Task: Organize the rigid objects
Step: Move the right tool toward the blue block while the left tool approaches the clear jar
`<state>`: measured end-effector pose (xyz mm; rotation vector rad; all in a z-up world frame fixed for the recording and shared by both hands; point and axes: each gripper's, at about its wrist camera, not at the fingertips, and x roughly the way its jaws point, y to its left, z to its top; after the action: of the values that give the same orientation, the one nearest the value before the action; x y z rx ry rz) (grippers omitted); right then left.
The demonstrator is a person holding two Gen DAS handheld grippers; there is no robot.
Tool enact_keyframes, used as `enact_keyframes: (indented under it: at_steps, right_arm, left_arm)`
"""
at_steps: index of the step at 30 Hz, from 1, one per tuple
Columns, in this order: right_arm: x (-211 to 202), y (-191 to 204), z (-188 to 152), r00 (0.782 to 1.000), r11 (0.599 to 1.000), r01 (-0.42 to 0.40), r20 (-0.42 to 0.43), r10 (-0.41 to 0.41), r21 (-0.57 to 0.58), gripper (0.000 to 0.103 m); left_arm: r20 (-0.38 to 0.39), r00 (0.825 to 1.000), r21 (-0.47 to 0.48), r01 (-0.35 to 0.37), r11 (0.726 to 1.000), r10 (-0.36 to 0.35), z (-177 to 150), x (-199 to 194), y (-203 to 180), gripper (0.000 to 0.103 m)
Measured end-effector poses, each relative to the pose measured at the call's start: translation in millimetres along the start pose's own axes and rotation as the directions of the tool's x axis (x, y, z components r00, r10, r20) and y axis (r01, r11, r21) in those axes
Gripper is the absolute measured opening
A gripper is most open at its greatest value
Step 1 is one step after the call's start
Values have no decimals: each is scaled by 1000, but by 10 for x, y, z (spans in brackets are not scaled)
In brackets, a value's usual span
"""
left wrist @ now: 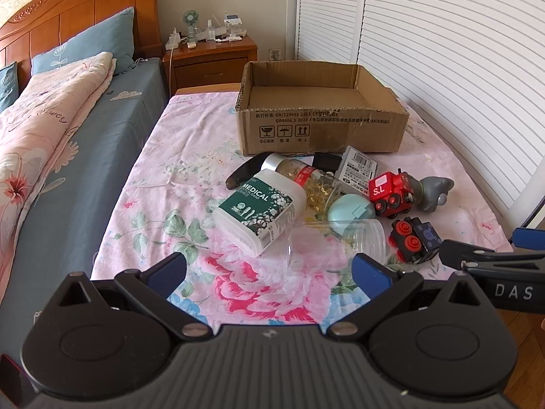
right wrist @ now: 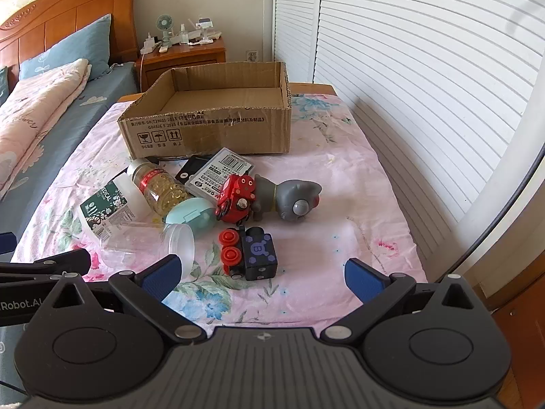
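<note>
Bedroom, floral-sheeted bed (left wrist: 190, 156): clutter heaped before an empty cardboard box (left wrist: 320, 126), ready for sorting.
Left gripper (left wrist: 269, 269) and right gripper (right wrist: 260, 272) hover, fingers spread wide, holding nothing; black toy train car (right wrist: 253, 252) nearest.

Sunlit bedroom: wooden headboard (left wrist: 78, 10), nightstand (left wrist: 211, 58), seemingly louvered doors (left wrist: 425, 34)

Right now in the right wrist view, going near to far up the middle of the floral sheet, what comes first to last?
Black toy train car with red wheels → red toy locomotive → grey barcode-labelled plastic case → open brown cardboard box.
</note>
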<state>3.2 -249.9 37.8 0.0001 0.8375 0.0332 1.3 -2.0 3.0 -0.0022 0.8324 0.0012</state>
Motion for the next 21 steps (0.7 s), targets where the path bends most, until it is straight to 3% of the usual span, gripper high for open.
enact_keyframes:
  at_steps: [21]
  right_arm:
    - [-7, 43, 52, 999, 999, 26, 23, -26, -24, 103]
  left_arm:
    - [18, 1000, 5, 19, 1000, -19, 36, -2, 22, 102]
